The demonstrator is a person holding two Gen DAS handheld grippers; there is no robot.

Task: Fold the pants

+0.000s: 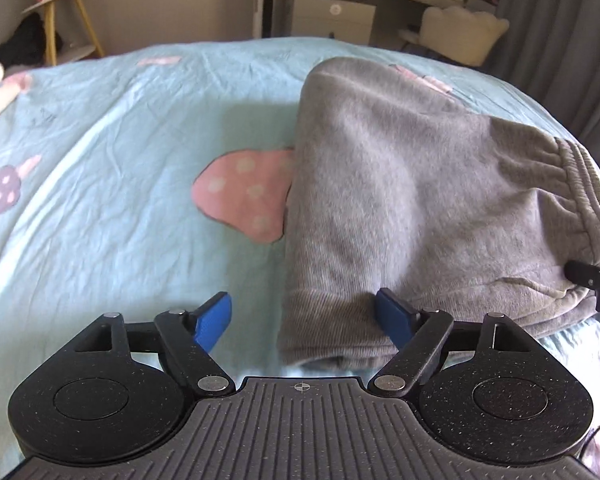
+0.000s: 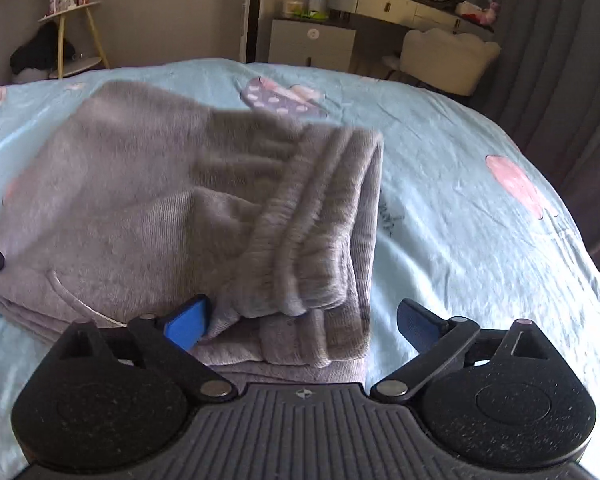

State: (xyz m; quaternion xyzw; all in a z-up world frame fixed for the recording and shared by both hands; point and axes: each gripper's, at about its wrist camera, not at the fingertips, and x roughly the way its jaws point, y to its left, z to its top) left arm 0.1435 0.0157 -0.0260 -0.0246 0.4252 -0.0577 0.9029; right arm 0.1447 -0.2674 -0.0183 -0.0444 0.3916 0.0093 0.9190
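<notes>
Grey fleece pants [image 1: 412,200] lie folded in a thick stack on the light blue bedspread [image 1: 120,140]. My left gripper [image 1: 304,320] is open, its blue fingers [image 1: 214,322] straddling the ribbed cuff end at the stack's near left corner. My right gripper [image 2: 304,324] is open at the waistband end of the pants [image 2: 180,208], with the elastic waistband [image 2: 320,220] lying between its blue fingers [image 2: 186,326]. A tip of the right gripper shows at the left wrist view's right edge [image 1: 588,276].
The bedspread [image 2: 480,240] has pink and purple mushroom prints [image 1: 244,196]. Beyond the bed stand a small round side table [image 1: 60,12], a white dresser [image 2: 312,44], a desk with a white chair [image 2: 448,60] and grey curtains [image 2: 560,60].
</notes>
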